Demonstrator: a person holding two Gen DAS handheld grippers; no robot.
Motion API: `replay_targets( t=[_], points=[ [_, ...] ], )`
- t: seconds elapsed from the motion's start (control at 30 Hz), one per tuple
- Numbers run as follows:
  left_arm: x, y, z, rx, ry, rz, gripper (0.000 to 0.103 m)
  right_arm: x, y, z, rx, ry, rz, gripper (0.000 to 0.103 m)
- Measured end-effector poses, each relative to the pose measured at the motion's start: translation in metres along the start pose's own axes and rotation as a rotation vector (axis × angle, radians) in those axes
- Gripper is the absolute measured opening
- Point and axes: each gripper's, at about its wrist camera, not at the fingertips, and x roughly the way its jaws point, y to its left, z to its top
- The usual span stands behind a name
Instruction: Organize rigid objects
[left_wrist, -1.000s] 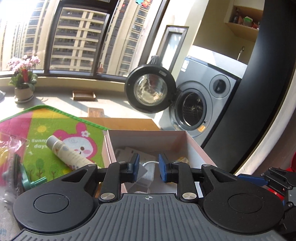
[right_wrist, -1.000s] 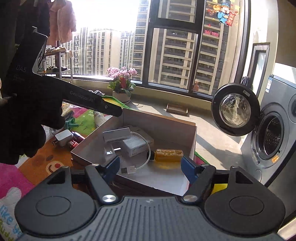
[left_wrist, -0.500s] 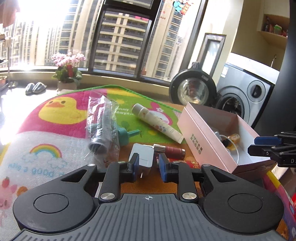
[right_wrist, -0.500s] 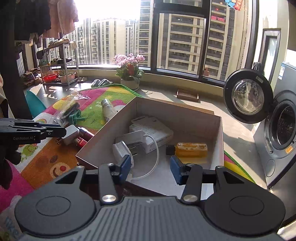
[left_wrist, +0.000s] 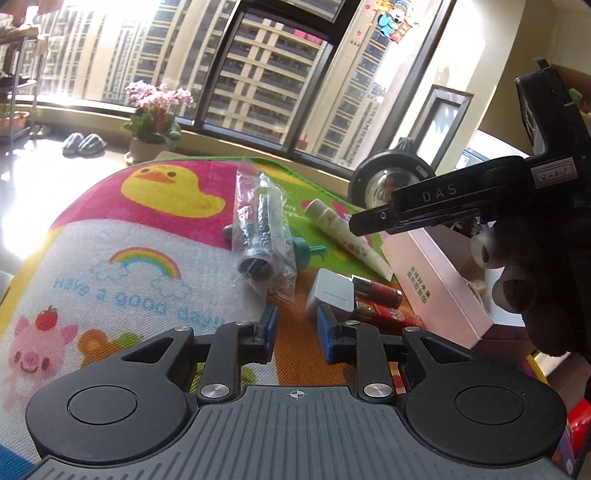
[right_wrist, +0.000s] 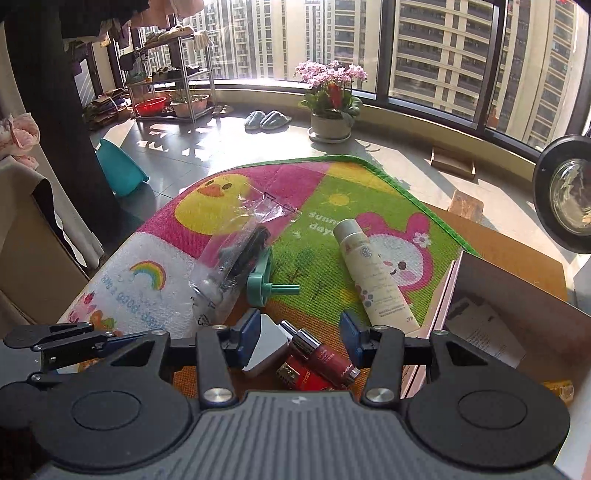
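The right claw (right_wrist: 301, 338) is hovering wide open around the white charger (right_wrist: 266, 347) and red lipstick (right_wrist: 321, 356); the left claw (left_wrist: 295, 328) is hanging narrowly parted, empty

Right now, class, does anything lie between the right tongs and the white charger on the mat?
Nothing visible does. The right tongs stand open, with the white charger just inside the left finger and a red lipstick beside it.

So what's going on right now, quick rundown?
Left gripper open, empty, low over the mat. Right gripper open, above white charger and red lipstick. Pink box beside them. Bagged item nearby, not blocking.
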Motion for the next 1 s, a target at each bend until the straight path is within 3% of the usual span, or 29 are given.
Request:
replay_targets(
  t=[0.2,0.37,0.47,0.53,0.7,0.87,1.0],
  points=[
    [-0.003,0.002,-0.009,-0.019,-0.063,-0.112,0.026,0.080,-0.029,0.049,0.068,0.148,-0.147,0.051],
    [-0.001,0.003,-0.011,-0.028,-0.054,-0.141,0.026,0.111,-0.034,0.050,0.099,0.216,-0.155,0.049],
    [-0.004,0.008,-0.009,-0.053,-0.072,-0.144,0.026,0.101,-0.026,0.043,0.088,0.227,-0.114,0.043],
    [-0.006,0.010,-0.009,-0.070,-0.085,-0.132,0.026,0.089,-0.016,0.033,0.067,0.246,-0.074,0.030],
    [-0.016,0.011,-0.010,-0.096,-0.097,-0.123,0.026,0.055,0.008,-0.004,0.013,0.265,0.027,0.026],
    [-0.025,0.003,-0.024,-0.107,-0.042,-0.140,0.026,0.024,0.021,-0.037,0.013,0.281,0.145,0.023],
    [-0.031,-0.006,-0.033,-0.098,0.003,-0.136,0.026,-0.002,0.026,-0.066,-0.018,0.261,0.190,0.023]
  ],
)
